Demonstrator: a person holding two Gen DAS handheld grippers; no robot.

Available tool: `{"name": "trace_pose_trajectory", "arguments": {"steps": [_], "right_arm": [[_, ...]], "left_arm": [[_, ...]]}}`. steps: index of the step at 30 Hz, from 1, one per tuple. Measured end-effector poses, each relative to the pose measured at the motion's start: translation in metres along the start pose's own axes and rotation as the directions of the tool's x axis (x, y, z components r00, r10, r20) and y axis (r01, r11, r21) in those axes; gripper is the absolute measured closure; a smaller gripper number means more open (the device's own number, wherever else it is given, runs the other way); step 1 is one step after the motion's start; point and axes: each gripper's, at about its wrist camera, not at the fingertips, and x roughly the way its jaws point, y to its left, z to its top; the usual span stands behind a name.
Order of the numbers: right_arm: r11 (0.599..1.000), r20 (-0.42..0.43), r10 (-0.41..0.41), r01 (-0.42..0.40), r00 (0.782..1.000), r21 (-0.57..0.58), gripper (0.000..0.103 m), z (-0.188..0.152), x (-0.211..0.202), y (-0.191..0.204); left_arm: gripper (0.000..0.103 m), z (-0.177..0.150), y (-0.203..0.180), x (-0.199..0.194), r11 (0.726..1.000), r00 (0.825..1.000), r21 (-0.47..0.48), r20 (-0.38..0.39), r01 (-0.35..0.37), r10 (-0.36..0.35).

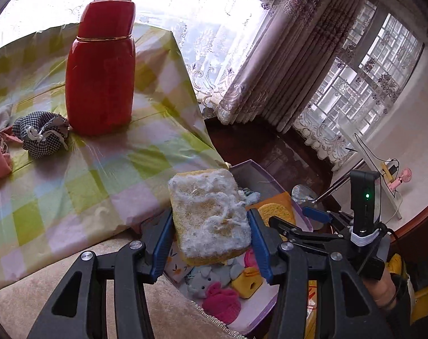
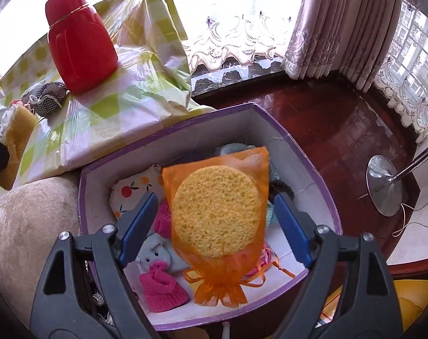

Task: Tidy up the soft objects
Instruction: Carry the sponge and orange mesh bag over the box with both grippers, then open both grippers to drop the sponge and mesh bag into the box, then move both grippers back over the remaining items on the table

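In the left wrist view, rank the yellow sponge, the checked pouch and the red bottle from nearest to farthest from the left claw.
1. Yellow sponge: between the left claw's jaws.
2. Checked pouch: far left on the tablecloth.
3. Red bottle: upright behind the pouch, upper left.

Both wrist fisheyes looking steeply down, close above the purple box; sharing red flask and checked tablecloth.
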Motion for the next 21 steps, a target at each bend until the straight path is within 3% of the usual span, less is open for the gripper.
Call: {"name": "trace_pose_trajectory", "arguments": {"steps": [7, 9, 11, 21], "right_arm": [[0.999, 0.026, -0.015, 0.014, 1.000, 0.037, 0.016, 0.003, -0.007, -0.016], [0.999, 0.028, -0.016, 0.015, 0.999, 0.041, 0.016, 0.004, -0.008, -0.017], [0.999, 0.031, -0.016, 0.014, 0.999, 0.037, 0.016, 0.004, -0.008, -0.017], [1.000, 0.033, -0.001, 0.001, 0.999, 0.020, 0.016, 0.008, -0.006, -0.007]], "left_arm": [[0.048, -0.009, -0.035, 0.011, 0.992, 0.992, 0.065, -0.067, 0.111, -0.107], [0.032, -0.010, -0.039, 0.013, 0.988, 0.988, 0.072, -0.085, 0.134, -0.128], [0.026, -0.010, -0.038, 0.013, 0.991, 0.991, 0.074, -0.082, 0.110, -0.104], [0.026, 0.002, 0.010, -0.001, 0.999, 1.000, -0.037, -0.016, 0.018, -0.019]]}}
